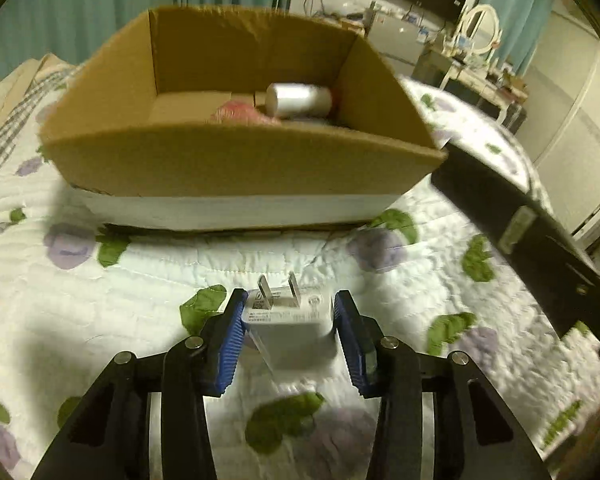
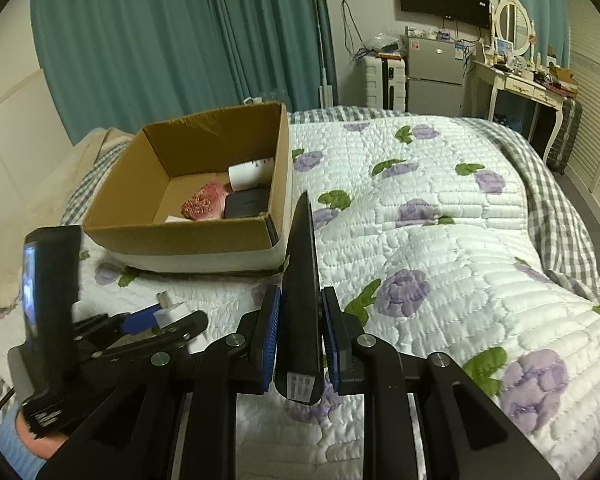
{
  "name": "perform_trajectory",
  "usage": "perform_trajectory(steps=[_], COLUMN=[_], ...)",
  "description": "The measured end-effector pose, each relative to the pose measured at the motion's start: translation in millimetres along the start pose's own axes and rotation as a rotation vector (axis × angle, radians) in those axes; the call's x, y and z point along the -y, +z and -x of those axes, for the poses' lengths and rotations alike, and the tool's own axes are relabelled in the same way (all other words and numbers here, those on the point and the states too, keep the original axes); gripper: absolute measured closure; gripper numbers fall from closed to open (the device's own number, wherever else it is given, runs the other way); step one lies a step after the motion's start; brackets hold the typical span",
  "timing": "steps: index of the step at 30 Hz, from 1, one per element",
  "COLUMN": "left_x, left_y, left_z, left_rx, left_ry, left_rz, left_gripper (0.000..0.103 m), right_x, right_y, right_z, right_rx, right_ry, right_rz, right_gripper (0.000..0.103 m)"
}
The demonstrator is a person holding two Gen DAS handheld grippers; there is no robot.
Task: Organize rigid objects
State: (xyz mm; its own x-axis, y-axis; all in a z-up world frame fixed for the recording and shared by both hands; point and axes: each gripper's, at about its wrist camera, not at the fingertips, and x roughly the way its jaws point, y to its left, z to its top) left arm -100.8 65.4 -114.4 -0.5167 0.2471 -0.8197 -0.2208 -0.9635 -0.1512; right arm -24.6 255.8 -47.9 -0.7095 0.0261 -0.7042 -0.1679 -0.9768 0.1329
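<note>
My left tongs [image 1: 288, 334] pinch a white charger [image 1: 290, 328] by its flat sides, above the bed [image 1: 320, 256] before the box [image 1: 236, 168]. It looks light, rigid, slick. My right tongs [image 2: 300, 336] clamp a thin black slab [image 2: 302, 280] edgewise; it could pivot.
</note>
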Motion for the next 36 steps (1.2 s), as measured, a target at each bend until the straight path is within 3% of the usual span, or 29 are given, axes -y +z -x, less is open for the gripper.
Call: perform_trajectory(steps=[7,13,16,20,28,36], left_x=[7.3,14.7,7.3,-8.9,-35.6,-44.4], left_y=[36.9,71.0,81.5,104.3,130.2,138.0], left_z=[41.0,77.2,83.2,71.4,10.7,-9.9], left_rx=[0.123,0.244,0.267,0.267,0.184,0.178], left_ry=[-0.048,-0.026,0.008,0.055,0.152,0.164], left_rz=[-0.028,-0.078,-0.086,-0.085,-0.117,-0.124], left_gripper=[0.060,0.060,0.060,0.060,0.060,0.057], right_x=[-5.9,-16.5,-25.1,-36.0,-51.9,-54.9], right_y=[13.2,40.0,58.9,81.3,95.8,92.5], right_z=[19.7,32.8,31.4,18.0,-32.5,-65.4], right_rx=[0.047,0.109,0.138,0.167,0.143,0.102], right_ry=[-0.005,0.017,0.035,0.063,0.118,0.132], right_rz=[0.019,0.050,0.069,0.074,0.074,0.070], right_gripper=[0.084,0.084,0.084,0.084,0.084,0.084])
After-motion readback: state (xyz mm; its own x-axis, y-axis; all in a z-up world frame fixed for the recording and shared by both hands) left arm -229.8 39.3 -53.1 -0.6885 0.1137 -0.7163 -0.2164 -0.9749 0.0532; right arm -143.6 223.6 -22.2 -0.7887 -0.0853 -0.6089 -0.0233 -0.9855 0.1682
